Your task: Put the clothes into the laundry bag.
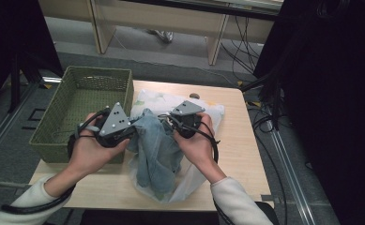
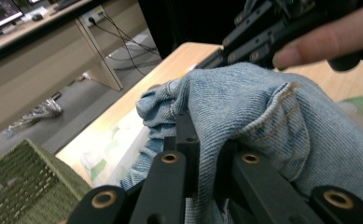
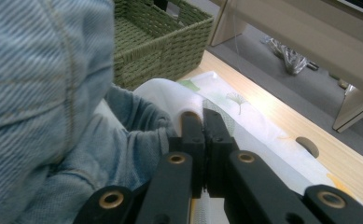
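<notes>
A pale blue denim garment (image 1: 154, 150) hangs between my two grippers above a white printed plastic bag (image 1: 211, 112) on the wooden table (image 1: 239, 140). My left gripper (image 1: 132, 131) is shut on a fold of the denim (image 2: 263, 121), which drapes over the closed jaws of that gripper (image 2: 202, 144). My right gripper (image 1: 171, 123) is at the garment's other side. In the right gripper view its jaws (image 3: 202, 122) are pressed together on the edge of the white bag (image 3: 244, 116), with the denim (image 3: 44, 93) bulging at the left.
A green woven basket (image 1: 77, 79) stands at the table's left end, close beside the bag, and its wall (image 3: 160, 42) is near the right gripper. Desk legs and cables lie on the floor beyond the table's far edge. Bare tabletop lies right of the bag.
</notes>
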